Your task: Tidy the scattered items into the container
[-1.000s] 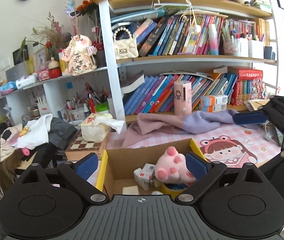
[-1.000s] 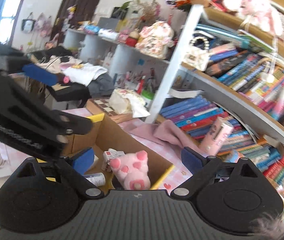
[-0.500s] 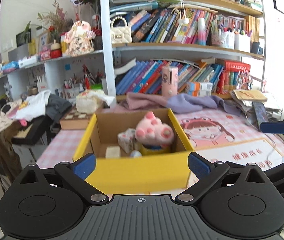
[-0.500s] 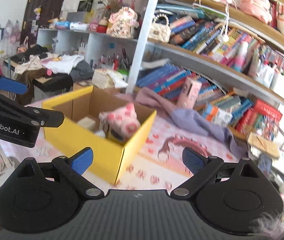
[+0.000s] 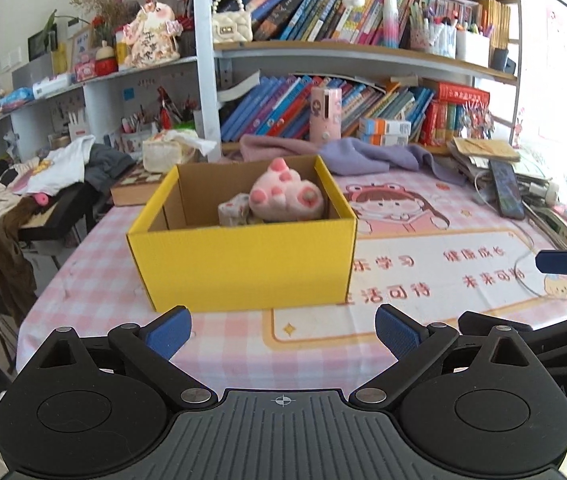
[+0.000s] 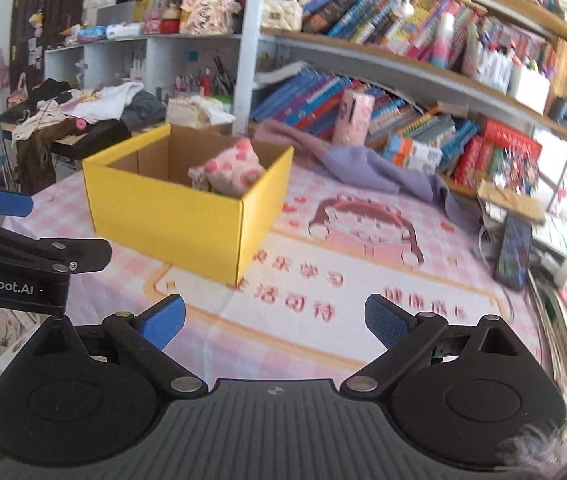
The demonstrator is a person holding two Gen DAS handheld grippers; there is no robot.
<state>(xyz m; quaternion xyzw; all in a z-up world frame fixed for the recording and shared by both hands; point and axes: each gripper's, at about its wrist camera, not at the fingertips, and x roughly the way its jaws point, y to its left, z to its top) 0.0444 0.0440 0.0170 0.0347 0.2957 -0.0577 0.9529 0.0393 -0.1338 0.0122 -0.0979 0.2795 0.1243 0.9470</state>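
Observation:
A yellow cardboard box (image 5: 243,264) (image 6: 171,216) stands on the pink checked table cover. Inside it lie a pink plush toy (image 5: 287,196) (image 6: 233,170) and a small wrapped pack (image 5: 233,212). My left gripper (image 5: 281,328) is open and empty, held back from the box's near wall. My right gripper (image 6: 275,320) is also open and empty, to the right of the box and further from it. One blue fingertip (image 5: 561,262) of the right gripper shows at the right edge of the left wrist view; the left gripper's fingertip (image 6: 1,204) shows at the left of the right wrist view.
A purple cloth (image 5: 363,156) lies behind the box below a bookshelf (image 5: 363,60). A phone (image 5: 505,190), cables and papers crowd the right edge. A chessboard box (image 5: 135,188) with a tissue pack sits back left; clothes (image 5: 43,172) are piled on a side table.
Both grippers have drawn back and away from the box, which now sits farther off and fully in view. Both stayed open and empty.

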